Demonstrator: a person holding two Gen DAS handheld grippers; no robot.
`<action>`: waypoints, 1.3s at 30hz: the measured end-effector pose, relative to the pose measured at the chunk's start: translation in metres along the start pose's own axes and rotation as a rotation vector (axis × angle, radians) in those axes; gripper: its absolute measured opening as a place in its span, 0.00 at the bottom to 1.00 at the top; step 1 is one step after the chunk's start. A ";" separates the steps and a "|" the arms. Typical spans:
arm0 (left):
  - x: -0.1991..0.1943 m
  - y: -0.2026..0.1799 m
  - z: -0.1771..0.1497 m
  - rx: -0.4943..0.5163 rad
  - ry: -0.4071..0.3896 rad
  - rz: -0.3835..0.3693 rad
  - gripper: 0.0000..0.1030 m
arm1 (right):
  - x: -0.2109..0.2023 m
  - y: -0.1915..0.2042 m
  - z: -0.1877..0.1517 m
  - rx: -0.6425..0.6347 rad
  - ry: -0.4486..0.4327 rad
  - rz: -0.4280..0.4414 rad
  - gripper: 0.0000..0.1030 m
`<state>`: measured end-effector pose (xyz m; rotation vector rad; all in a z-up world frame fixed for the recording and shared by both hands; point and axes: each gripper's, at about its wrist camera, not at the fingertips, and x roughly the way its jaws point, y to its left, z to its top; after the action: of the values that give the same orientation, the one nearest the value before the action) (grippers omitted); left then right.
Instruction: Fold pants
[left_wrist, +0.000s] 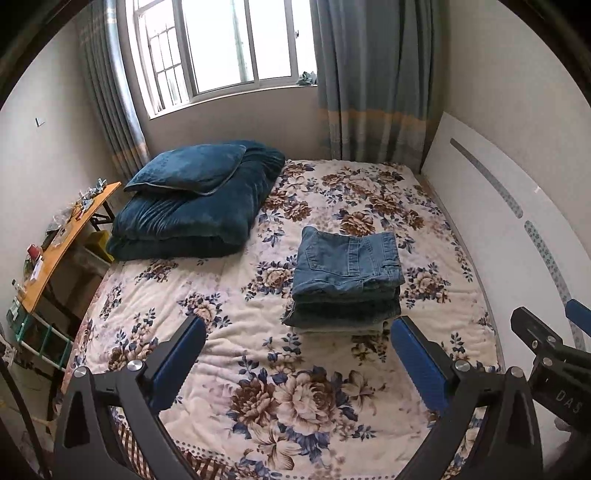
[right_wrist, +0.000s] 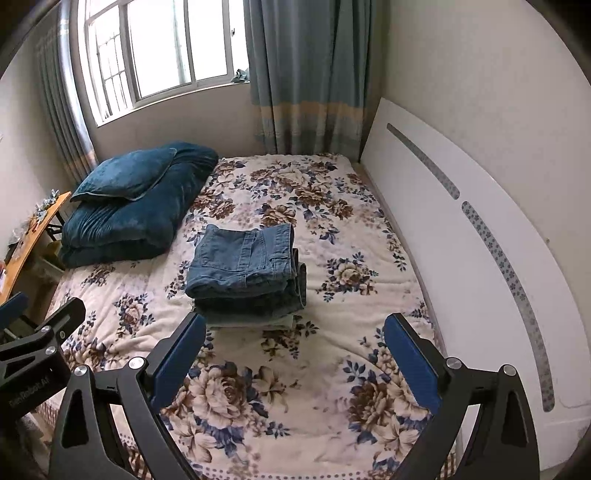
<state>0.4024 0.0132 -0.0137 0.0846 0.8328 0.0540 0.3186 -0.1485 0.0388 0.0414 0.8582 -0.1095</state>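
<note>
A stack of folded pants (left_wrist: 345, 275) lies on the floral bedspread (left_wrist: 280, 387), blue jeans on top, darker and pale pairs beneath. It also shows in the right wrist view (right_wrist: 245, 273). My left gripper (left_wrist: 299, 328) is open and empty, held above the bed just in front of the stack. My right gripper (right_wrist: 295, 326) is open and empty, also in front of the stack, beside the left one. The right gripper's fingers (left_wrist: 532, 325) show at the right edge of the left wrist view. The left gripper's fingers (right_wrist: 62, 314) show at the left edge of the right wrist view.
A folded dark blue quilt (left_wrist: 192, 218) with a pillow (left_wrist: 188, 168) on it sits at the bed's far left. A white headboard (left_wrist: 517, 229) runs along the right. A cluttered wooden side table (left_wrist: 62, 243) stands left of the bed. Window and curtains (left_wrist: 369, 92) are behind.
</note>
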 end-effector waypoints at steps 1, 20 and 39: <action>0.000 0.000 0.001 -0.001 -0.001 -0.001 1.00 | 0.001 0.001 0.000 0.001 0.003 -0.001 0.96; -0.002 0.003 0.000 -0.007 -0.023 0.020 1.00 | -0.004 0.007 -0.010 0.000 -0.005 -0.001 0.96; -0.011 0.000 -0.001 -0.002 -0.033 0.028 1.00 | -0.010 0.010 -0.011 0.004 -0.008 0.001 0.97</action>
<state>0.3941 0.0121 -0.0061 0.0949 0.7983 0.0793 0.3049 -0.1366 0.0389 0.0456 0.8501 -0.1103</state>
